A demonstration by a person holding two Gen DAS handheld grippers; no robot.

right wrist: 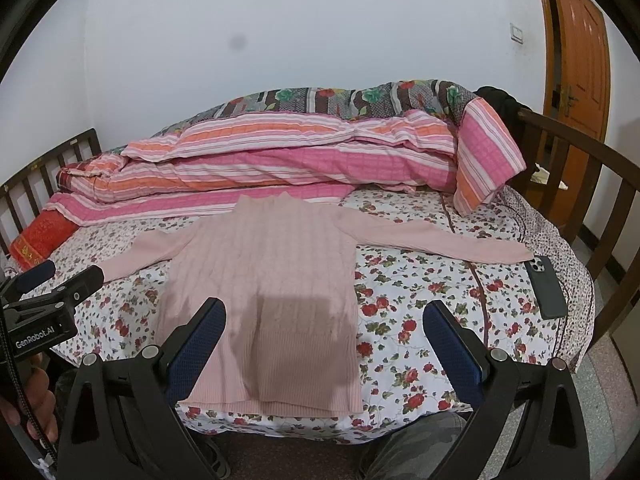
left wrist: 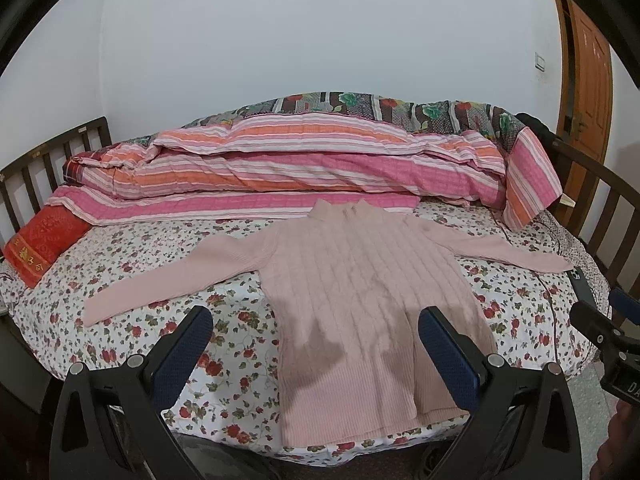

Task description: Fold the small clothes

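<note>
Both tools hung spread wide and empty above the near edge of the bed (left wrist: 132,264): the left tool (left wrist: 316,354) sat over the hem of the pink sweater (left wrist: 360,292), its right pad overlapping the knit in view, while the right tool (right wrist: 324,354) sat further right, only its left pad over the hem and the other over bare floral sheet. The sweater lay flat and face up, collar away toward the striped quilt (left wrist: 304,168) and hem toward the person, so its long axis ran straight away from both tools, with sleeves stretched out to either side. I judged the left tool nearer the left sleeve and the right tool nearer the right sleeve, whose cuff ended just beside a phone (right wrist: 546,286). Shadows darkened the lower knit, and the pads hid part of the hem, so contact with the fabric could not be told; the far collar was small and soft in both views
</note>
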